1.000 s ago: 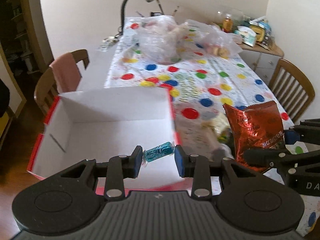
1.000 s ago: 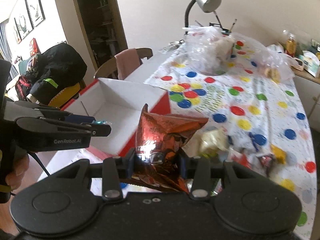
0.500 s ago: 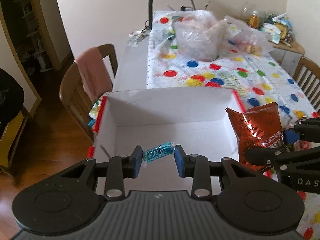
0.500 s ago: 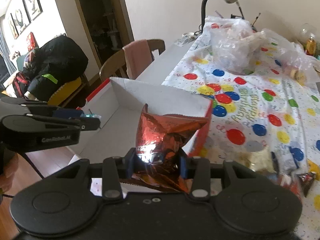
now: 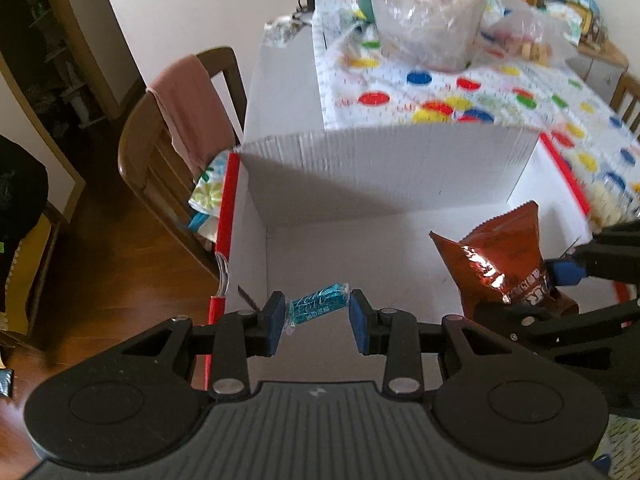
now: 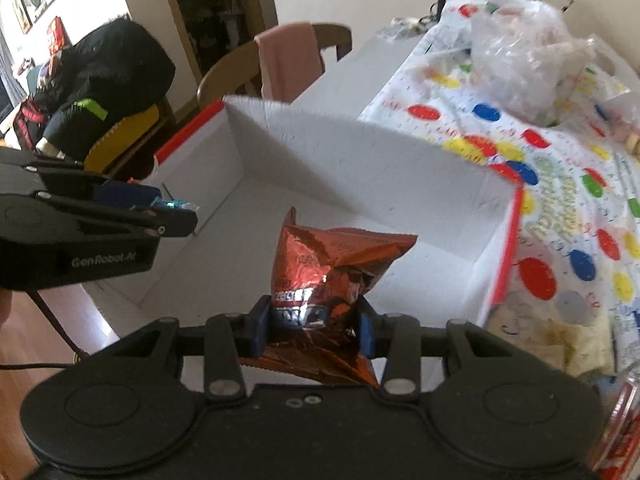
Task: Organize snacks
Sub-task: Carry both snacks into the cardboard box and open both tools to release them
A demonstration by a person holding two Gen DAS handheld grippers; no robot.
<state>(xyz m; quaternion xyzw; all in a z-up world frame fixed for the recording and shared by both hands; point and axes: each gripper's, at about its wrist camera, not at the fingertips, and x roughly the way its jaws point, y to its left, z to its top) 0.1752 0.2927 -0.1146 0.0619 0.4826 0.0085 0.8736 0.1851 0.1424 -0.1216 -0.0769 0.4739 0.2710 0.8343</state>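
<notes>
Both hand-held grippers have travelled from over the spotted tablecloth to over the open white cardboard box with red outer edges (image 5: 384, 168); a second ago the box lay ahead and to the left of them, and now its floor fills the middle of both wrist views, nearer than it was; both tools have also dipped toward it.

The left gripper (image 5: 316, 312) pinches a small blue foil-wrapped candy (image 5: 318, 307) by its two ends, the jaws drawn close on it; the grip reads the same as a second ago; the candy hangs over the near-left part of the box floor, close to the red-edged left wall.

The right gripper (image 6: 314, 320) is clamped on the lower part of a crinkled red-brown foil snack bag (image 6: 332, 264), the pads pressing its sides; that grip is likewise unaltered; the bag stands up from the jaws over the box interior, toward its right half, clear of the floor as far as can be told.

The box floor appears bare in both views; loose snacks remain on the polka-dot tablecloth (image 6: 560, 184) to the right of the box.

Judgement: the carry is done and both items are positioned for deposit; release has not yet occurred; the step in hand is lowering and letting go, with further items on the cloth outstanding.
</notes>
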